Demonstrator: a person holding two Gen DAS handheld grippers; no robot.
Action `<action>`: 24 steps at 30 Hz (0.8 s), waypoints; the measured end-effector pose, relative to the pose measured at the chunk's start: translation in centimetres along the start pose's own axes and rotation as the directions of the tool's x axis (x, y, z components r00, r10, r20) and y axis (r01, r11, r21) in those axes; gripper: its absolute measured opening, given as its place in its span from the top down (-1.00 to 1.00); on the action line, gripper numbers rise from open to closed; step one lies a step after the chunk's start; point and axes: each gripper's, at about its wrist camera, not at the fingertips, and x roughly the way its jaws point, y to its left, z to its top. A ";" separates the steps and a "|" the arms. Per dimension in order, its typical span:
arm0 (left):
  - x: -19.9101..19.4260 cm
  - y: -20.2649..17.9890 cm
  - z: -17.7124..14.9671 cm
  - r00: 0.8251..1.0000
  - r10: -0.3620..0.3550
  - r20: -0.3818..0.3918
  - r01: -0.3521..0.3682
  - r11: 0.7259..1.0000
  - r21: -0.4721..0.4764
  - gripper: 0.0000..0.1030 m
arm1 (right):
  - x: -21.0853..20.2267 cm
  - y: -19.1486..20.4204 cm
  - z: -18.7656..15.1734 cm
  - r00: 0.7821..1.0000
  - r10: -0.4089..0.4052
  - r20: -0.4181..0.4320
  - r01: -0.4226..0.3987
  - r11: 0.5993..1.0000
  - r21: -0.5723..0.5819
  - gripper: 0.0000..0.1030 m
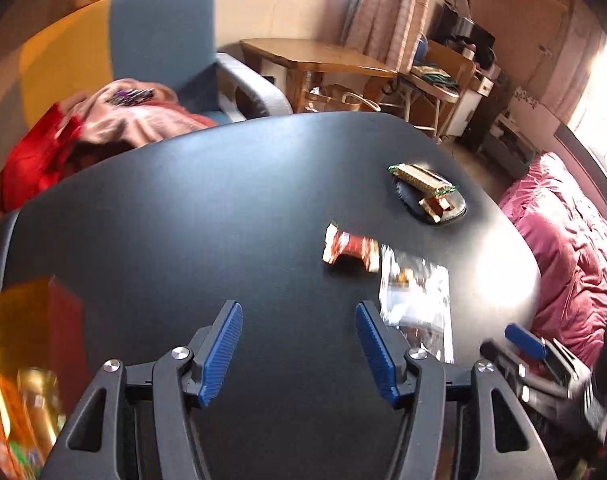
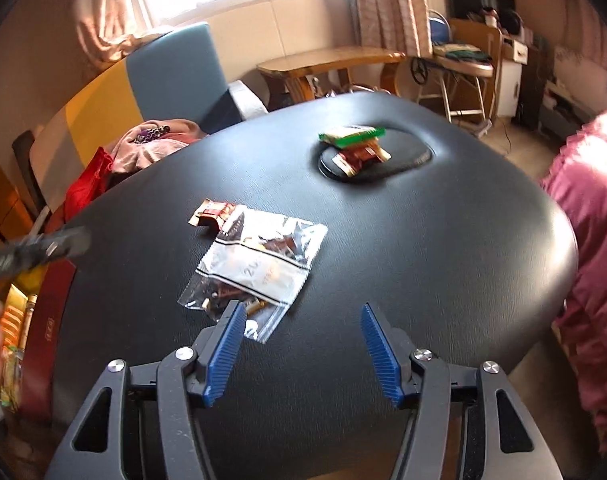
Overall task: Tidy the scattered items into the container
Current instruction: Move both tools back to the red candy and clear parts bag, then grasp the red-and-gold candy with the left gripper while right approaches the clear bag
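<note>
The clear packet [image 2: 255, 268] lies flat mid-bench, its near corner just ahead and left of the right gripper [image 2: 299, 350], the nearer one; both it and the left gripper [image 1: 299, 354] gape wide, holding nothing.

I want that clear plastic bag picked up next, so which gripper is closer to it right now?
Right. The right gripper hangs open at the clear plastic bag, its left finger over the bag's near corner. The left gripper, also open, sits off to the bag's left.
</note>
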 end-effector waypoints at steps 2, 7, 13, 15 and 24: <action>1.7 -0.4 1.2 1.000 -0.015 -0.018 0.015 1.000 0.006 -0.18 | 0.5 0.8 0.4 1.000 0.000 0.002 0.001 0.999 -0.040 -0.19; 5.5 -1.3 3.9 0.998 -0.010 -0.061 0.013 0.999 0.044 -0.18 | 1.5 2.5 0.9 1.000 -0.003 0.013 0.004 0.990 -0.143 -0.19; 9.1 -3.9 7.2 0.994 -0.080 -0.080 0.089 0.990 0.107 -0.18 | 2.3 3.8 1.8 0.998 0.059 0.019 -0.054 0.978 -0.201 -0.19; 10.4 -4.8 7.8 0.989 -0.102 -0.105 0.115 0.985 0.128 -0.18 | 2.8 4.3 2.2 0.997 0.073 0.018 -0.067 0.972 -0.223 -0.19; 14.4 -4.7 6.2 0.981 -0.049 -0.189 0.080 0.984 0.160 -0.16 | 6.6 5.0 2.2 0.998 0.042 -0.043 -0.051 0.966 -0.255 -0.21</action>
